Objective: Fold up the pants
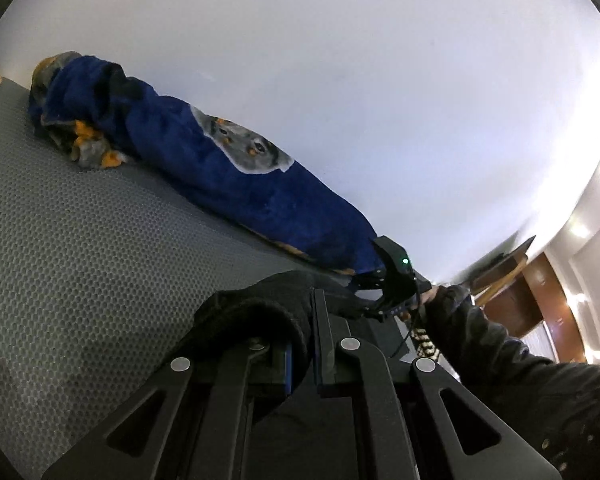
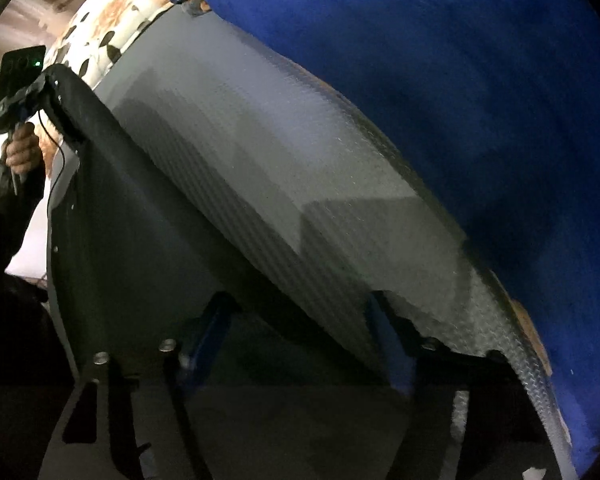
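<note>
The black pants [image 1: 260, 312] bunch between my left gripper's [image 1: 302, 364] fingers, which are shut on the cloth just above the grey honeycomb mat [image 1: 80, 248]. In the right wrist view the pants [image 2: 112, 216] hang as a dark sheet stretched from the left gripper [image 2: 54, 76] at upper left down to my right gripper [image 2: 300, 344]. The right gripper's blue-padded fingers stand apart, with the dark cloth's lower edge across them. The right gripper also shows in the left wrist view [image 1: 396, 280], held in a hand.
A blue fleece blanket [image 1: 228, 172] with an animal print lies along the mat's far edge against a white wall; it also fills the right wrist view's upper right [image 2: 460, 100]. A floral cushion [image 2: 112, 28] sits at the mat's far end. Wooden furniture [image 1: 512, 272] stands beyond.
</note>
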Demonstrator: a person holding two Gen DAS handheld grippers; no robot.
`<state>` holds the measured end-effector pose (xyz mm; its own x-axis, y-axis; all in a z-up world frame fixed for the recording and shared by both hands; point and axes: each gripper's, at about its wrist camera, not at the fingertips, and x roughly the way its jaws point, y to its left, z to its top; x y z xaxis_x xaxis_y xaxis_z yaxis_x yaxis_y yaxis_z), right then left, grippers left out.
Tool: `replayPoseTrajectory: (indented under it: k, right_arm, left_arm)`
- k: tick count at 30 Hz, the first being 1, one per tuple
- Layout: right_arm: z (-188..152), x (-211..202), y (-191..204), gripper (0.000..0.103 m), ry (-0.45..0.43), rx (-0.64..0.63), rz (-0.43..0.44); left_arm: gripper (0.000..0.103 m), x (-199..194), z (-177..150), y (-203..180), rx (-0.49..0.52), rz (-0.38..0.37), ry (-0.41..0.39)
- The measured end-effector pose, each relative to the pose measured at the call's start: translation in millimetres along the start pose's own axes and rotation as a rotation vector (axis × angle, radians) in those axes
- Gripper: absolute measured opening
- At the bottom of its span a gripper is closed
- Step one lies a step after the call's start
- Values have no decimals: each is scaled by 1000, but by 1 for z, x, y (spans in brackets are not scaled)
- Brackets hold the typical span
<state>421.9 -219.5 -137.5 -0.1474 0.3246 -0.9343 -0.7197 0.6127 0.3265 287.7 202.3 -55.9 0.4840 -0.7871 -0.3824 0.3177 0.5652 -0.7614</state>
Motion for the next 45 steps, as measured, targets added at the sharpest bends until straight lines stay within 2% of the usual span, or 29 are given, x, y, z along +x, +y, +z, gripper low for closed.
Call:
replayPoseTrajectory:
  k: [3,5,7,10,11,15,19,22,27,34,38,41,43,45]
  right_arm:
    - [-10,-5,-9,49,-1,1,4]
    - [-14,-6,-10,30,-1,-8,-19]
    - [-16,-7,-9,18,-9,3,-49]
    - [-24,-14,2,11,-61,6,-141]
    - [-27,-17,13,10,-92,12,-198]
    - [-48,-38,46,8,-217,69,-336]
    - [-76,-63,94,8,-318,137,-425]
    - [-105,-78,132,8,-370,161,-455]
    - [-154,-80,178,8,-376,196,-454]
    - [-220,-34,228,8,-325,271,-335]
    - [-236,1,236,8,-283,300,-312]
    - [-238,24,229,8,-261,337,-306]
    - [-237,30,227,8,-257,344,-316]
    - [-237,30,229,8,-263,349,-323]
  left_arm:
    - [7,0,-1,-3,3,18,-3]
    - [7,3,-1,-2,-5,27,0]
    - [7,10,1,0,-8,45,12]
    - [7,22,5,4,-8,70,21]
    - [7,22,6,4,-5,83,20]
    - [7,18,3,5,-12,94,18]
    - [7,2,-7,-9,12,82,27]
    - [7,-14,-22,-22,35,76,36]
    - [8,-42,-63,-40,55,61,79]
    - [12,-69,-135,-42,79,148,197]
    - [16,-65,-168,-29,63,218,289]
    - [19,-56,-183,-25,68,296,365]
    - [21,-55,-186,-29,78,326,385]
    - [31,-59,-187,-38,109,351,393]
